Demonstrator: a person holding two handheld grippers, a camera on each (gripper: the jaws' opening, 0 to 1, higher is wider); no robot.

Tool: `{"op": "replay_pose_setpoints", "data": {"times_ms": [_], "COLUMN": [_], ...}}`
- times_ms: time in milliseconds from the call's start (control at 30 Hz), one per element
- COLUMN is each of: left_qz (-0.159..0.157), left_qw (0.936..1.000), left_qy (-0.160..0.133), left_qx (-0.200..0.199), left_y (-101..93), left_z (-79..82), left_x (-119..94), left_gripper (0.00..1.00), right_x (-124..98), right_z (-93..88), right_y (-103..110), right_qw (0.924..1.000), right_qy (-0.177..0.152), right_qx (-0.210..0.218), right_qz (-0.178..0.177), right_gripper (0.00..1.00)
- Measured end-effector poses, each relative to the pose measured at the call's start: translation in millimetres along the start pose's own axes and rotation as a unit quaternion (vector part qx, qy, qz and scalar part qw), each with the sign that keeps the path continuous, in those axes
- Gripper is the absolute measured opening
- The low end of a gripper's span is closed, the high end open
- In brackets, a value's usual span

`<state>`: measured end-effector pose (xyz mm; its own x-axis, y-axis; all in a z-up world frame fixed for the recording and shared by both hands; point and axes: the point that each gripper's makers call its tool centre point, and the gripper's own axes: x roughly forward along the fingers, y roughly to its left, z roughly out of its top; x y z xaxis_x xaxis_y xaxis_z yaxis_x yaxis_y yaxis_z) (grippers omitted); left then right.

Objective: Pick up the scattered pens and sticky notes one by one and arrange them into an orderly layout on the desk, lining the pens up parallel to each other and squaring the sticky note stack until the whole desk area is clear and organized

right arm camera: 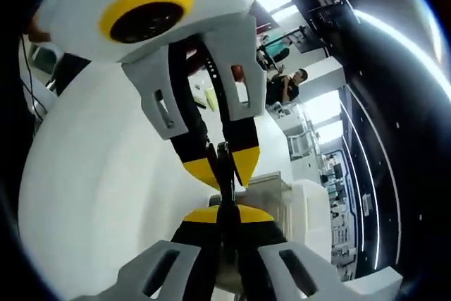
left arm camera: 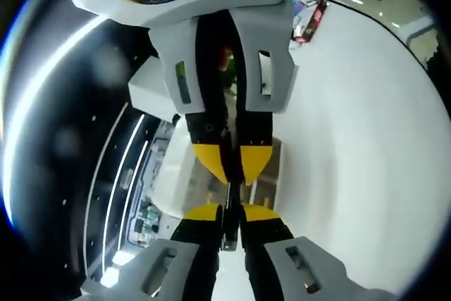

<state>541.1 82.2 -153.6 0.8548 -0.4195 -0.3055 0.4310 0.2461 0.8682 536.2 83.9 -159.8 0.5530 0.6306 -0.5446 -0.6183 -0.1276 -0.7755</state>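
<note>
- Two yellow-tipped grippers meet nose to nose in the left gripper view: the left gripper (left arm camera: 231, 211) and the right gripper (left arm camera: 232, 167) both pinch one thin dark pen (left arm camera: 230, 199) above the smooth white desk (left arm camera: 352, 139).
- The right gripper view shows the same shared clamp, with a glossy black wall (right arm camera: 394, 103) beyond.
</note>
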Motion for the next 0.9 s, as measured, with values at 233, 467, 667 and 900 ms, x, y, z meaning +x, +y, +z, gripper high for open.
{"op": "replay_pose_setpoints", "data": {"times_ms": [233, 467, 667, 900], "left_qz": [0.007, 0.02, 0.034, 0.047], "left_qw": [0.9998, 0.9993, 0.998, 0.9982], "left_qy": [0.004, 0.006, 0.017, 0.009], "left_qx": [0.017, 0.031, 0.05, 0.037], "left_y": [20.8, 43.7, 52.0, 61.2], "left_z": [4.5, 14.1, 18.8, 21.7], "left_x": [15.4, 30.1, 43.7, 66.0], "left_gripper": [0.11, 0.11, 0.11, 0.12], "right_x": [-4.2, -7.9, -3.7, 0.2], "right_z": [-12.0, -24.1, -36.7, -53.7], "right_y": [-22.0, -46.6, -66.4, -74.6], "right_qw": [0.9998, 0.9991, 0.9978, 0.9962], "right_qy": [0.011, 0.018, 0.036, 0.04], "right_qx": [-0.001, 0.007, 0.008, 0.022], "right_qz": [-0.016, -0.039, -0.055, -0.074], "right_gripper": [0.09, 0.09, 0.09, 0.09]}}
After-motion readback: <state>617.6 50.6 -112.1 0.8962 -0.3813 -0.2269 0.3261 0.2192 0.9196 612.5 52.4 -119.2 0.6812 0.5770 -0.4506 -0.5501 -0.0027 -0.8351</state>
